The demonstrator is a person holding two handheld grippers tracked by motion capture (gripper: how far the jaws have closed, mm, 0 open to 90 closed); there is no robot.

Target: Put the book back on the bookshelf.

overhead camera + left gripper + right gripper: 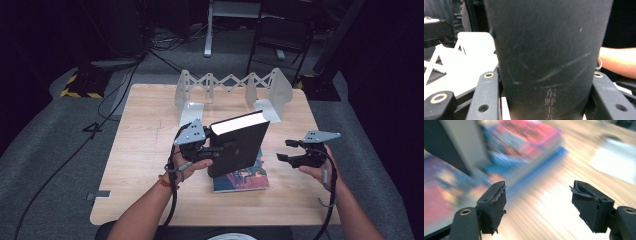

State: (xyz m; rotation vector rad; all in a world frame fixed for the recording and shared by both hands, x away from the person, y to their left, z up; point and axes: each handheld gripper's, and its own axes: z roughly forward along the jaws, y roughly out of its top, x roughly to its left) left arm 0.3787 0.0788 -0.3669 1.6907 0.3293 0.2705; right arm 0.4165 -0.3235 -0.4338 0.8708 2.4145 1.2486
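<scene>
I am holding the black book [239, 145] in my left gripper [212, 150], with its fingers clamped on the spine end; in the left gripper view the dark spine [549, 57] is sitting squarely between the two fingers [485, 97], both pressing against it. The book is standing tilted, its white page edge facing up and its lower corner resting on the colourful book [245, 177], which is lying flat on the worktop [145, 150].

Taking the black book as my landmark: the white folding bookend rack [230, 87] is standing behind it, near the far edge of the worktop, well apart from it. The colourful book is directly under and just in front of it. My right gripper [289, 150] is hanging to the right of it, near but not touching, its fingers standing apart with nothing between them. In the right gripper view the fingers [495, 205] are framing bare wood, and the colourful cover beyond them is badly blurred, so I am only guessing that the pale slab at upper left is the black book's page edge.
</scene>
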